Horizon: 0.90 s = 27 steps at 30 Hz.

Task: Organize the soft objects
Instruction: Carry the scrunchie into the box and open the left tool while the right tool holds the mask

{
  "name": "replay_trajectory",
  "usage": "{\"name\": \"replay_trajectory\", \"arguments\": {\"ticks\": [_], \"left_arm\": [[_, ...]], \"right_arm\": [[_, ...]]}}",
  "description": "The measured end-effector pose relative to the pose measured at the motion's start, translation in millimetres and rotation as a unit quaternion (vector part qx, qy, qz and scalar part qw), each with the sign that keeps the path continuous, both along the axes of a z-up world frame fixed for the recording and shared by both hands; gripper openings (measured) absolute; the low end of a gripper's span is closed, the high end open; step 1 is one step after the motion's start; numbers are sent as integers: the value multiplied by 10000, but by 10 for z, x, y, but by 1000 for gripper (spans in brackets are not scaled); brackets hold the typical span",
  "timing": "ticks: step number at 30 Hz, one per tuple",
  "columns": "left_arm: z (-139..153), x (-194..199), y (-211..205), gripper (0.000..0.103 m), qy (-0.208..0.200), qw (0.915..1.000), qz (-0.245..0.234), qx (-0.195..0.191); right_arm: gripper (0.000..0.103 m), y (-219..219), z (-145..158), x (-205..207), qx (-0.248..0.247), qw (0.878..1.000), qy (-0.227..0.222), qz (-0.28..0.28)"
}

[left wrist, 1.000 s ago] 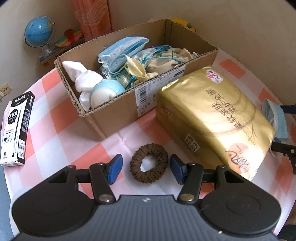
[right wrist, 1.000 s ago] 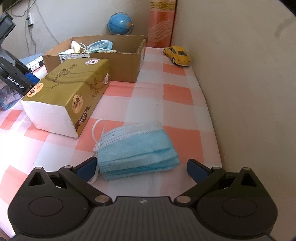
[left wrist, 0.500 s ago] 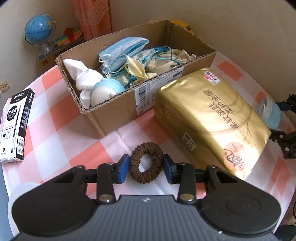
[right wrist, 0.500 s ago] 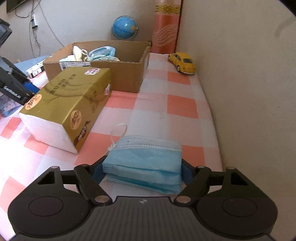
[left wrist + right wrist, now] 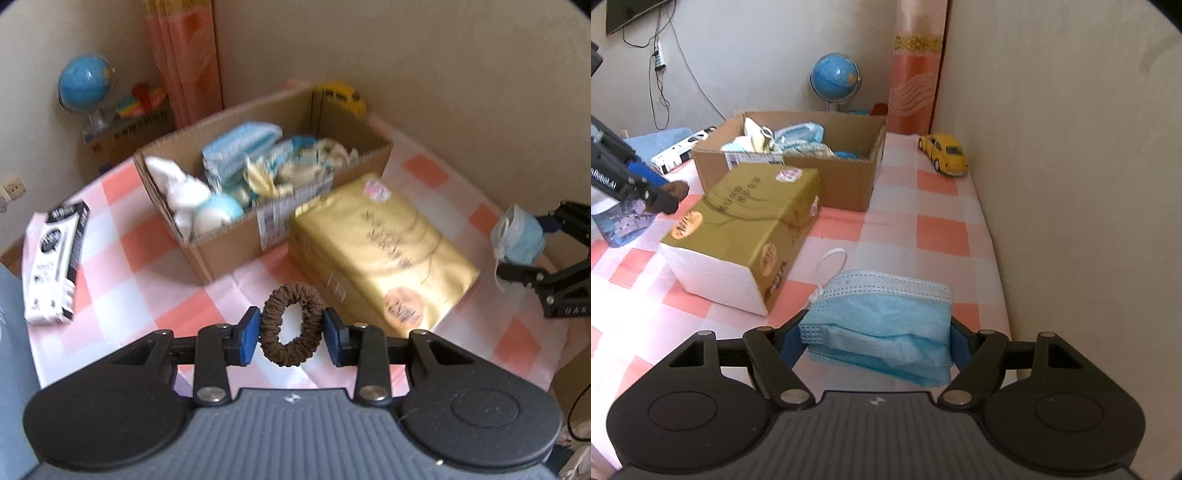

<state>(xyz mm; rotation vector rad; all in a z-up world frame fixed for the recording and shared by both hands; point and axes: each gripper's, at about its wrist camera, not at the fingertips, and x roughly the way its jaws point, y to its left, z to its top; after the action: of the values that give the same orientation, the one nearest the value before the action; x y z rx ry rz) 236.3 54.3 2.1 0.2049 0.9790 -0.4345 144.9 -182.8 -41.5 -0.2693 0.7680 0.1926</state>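
Observation:
My left gripper [image 5: 291,334] is shut on a brown scrunchie [image 5: 275,325] and holds it above the checked tablecloth; the scrunchie also shows in the right wrist view [image 5: 677,189]. My right gripper [image 5: 875,341] is shut on a stack of blue face masks [image 5: 882,325], lifted off the table; the masks also show in the left wrist view [image 5: 519,236]. An open cardboard box [image 5: 236,243] with masks, cloth and other soft items stands behind; it also shows in the right wrist view [image 5: 842,181].
A gold tissue pack [image 5: 376,247] lies between the grippers, next to the box. A black-and-white carton [image 5: 55,262] lies at the left. A yellow toy car [image 5: 943,153] stands by the wall. A globe [image 5: 834,79] stands behind the box.
Both grippers closed on their objects and lifted them: the left on the scrunchie, the right on the masks. Both views have risen and tilted toward the box.

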Motion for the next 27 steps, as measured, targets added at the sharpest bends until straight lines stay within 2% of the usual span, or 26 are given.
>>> {"name": "replay_trajectory", "arguments": {"ticks": [9,15,18,20,21,22,24,27], "left_arm": [[356,352,-18,36,-471,9986,245,-85],[448,724,-72,36,-634,9969,435,-145],[451,868,-97,39,-735,9956,565,-158],[439,923,-117,58,-818,9943,676,-132],[439,918,-124,78,-896,9931,752,-120],[450,892,-129,86,-1000,9919,772,-125],[495,798,-140,87,-1252,9894,721,-144],[541,656,-145,94,-1301,9884,786,-38]], "right_arm": [[79,54,206,-95,139,9995,-250,119],[79,63,234,-52,173,9993,-272,177],[79,64,232,-40,155,9993,-271,195],[79,66,234,-30,153,9993,-278,209],[79,65,238,-24,157,9993,-280,212],[79,65,238,-18,156,9993,-288,203],[79,63,245,-8,172,9992,-300,196],[79,67,251,-2,187,9992,-289,211]]}}
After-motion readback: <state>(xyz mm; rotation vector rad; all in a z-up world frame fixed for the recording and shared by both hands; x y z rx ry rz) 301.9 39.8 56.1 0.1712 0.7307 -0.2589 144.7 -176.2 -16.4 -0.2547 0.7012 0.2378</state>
